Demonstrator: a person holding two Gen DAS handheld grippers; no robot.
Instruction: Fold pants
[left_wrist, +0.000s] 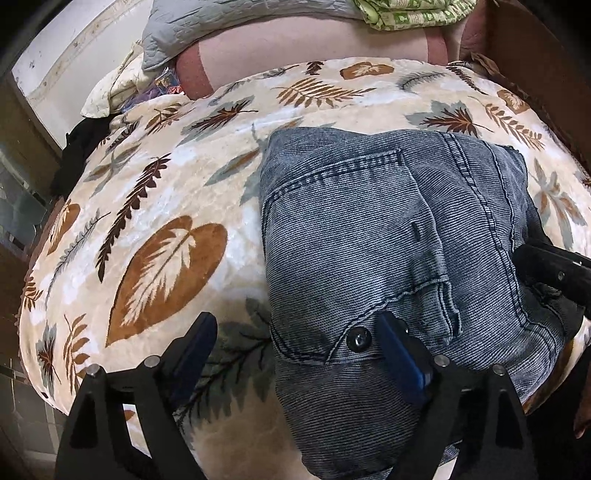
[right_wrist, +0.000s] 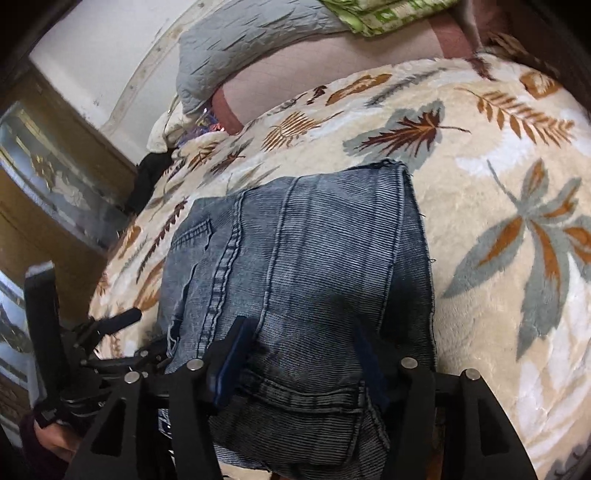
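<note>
pants (left_wrist: 369, 229) ribbed faded denim, matt; blanket (left_wrist: 155, 206) plush fleece w/ slight sheen

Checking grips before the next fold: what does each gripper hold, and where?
Nothing is held: left gripper and right gripper are both open over the jeans.

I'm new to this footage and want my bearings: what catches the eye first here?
The folded blue jeans dominate, lying on a cream leaf-print blanket that covers the bed. Both the left gripper and right gripper hover open over the denim's near edge. A grey quilt sits at the far end.
</note>
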